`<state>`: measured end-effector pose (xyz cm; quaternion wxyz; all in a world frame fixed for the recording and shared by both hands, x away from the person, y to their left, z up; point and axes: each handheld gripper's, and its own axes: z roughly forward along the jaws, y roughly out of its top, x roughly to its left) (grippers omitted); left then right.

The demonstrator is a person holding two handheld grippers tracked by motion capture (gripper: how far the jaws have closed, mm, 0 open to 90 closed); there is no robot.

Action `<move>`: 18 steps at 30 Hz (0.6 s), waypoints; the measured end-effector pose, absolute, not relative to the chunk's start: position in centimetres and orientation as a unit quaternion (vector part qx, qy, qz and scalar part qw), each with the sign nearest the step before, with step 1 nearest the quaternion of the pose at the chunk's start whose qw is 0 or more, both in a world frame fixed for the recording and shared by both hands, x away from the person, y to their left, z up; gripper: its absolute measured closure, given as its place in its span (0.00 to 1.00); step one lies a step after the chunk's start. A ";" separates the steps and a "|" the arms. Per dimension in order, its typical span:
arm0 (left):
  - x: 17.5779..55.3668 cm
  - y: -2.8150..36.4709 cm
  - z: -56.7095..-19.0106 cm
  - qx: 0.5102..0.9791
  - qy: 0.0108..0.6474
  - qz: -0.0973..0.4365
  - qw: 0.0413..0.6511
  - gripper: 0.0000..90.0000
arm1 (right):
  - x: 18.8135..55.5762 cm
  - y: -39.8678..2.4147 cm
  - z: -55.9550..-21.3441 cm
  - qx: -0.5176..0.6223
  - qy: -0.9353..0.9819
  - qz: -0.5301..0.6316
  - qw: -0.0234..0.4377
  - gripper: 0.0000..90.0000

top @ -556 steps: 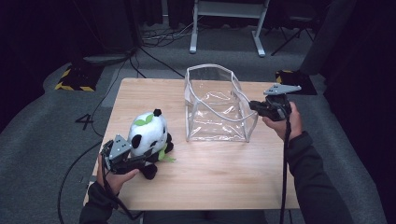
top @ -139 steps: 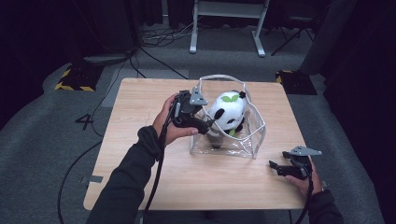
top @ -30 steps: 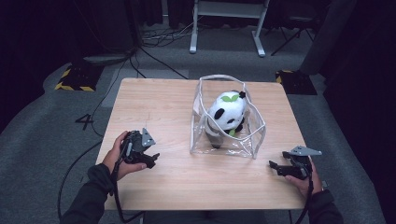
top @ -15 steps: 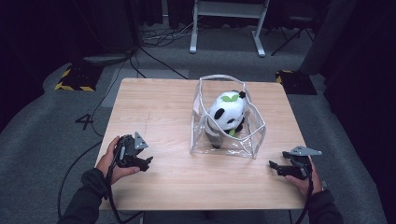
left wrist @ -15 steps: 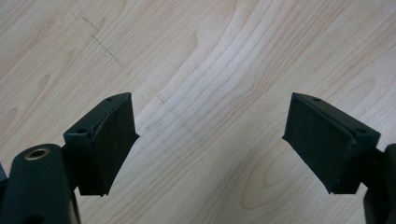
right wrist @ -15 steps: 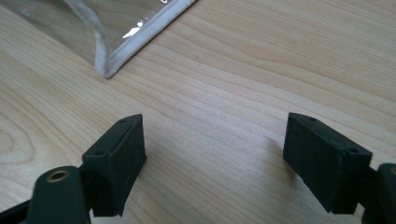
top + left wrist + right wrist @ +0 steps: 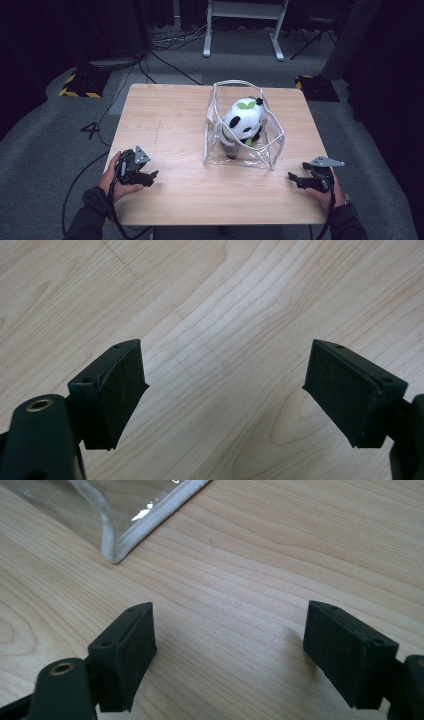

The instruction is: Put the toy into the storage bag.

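Panda [image 7: 243, 120] sits upright in the bag [image 7: 272, 150] — head seemingly rearward — both grippers open, empty.

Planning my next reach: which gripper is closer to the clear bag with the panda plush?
Right. The right gripper sits just off the clear bag's near right corner; its own view shows that corner close ahead. The left gripper rests farther away, across bare table.

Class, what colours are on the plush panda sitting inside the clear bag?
The plush panda is white and black with green leaves on its head, best seen in the high view.
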<state>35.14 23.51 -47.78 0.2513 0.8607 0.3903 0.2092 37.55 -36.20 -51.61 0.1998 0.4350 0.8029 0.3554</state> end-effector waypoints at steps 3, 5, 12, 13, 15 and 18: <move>35.0 24.0 -48.0 0.858 0.392 0.212 0.253 0.18 | 37.5 -36.2 -51.6 0.435 0.803 0.355 0.200 0.23; 34.9 24.2 -48.1 0.857 0.393 0.211 0.257 0.18 | 37.6 -36.2 -51.6 0.435 0.803 0.355 0.200 0.23; 34.2 25.4 -49.2 0.852 0.397 0.207 0.270 0.18 | 37.5 -36.2 -51.6 0.435 0.803 0.355 0.200 0.23; 34.2 25.4 -49.2 0.852 0.397 0.207 0.270 0.18 | 37.5 -36.2 -51.6 0.435 0.803 0.355 0.200 0.23; 34.2 25.7 -49.4 0.850 0.401 0.208 0.270 0.18 | 37.6 -36.2 -51.6 0.435 0.803 0.355 0.200 0.23; 34.0 26.1 -49.8 0.848 0.405 0.206 0.273 0.18 | 37.5 -36.2 -51.6 0.435 0.803 0.355 0.200 0.23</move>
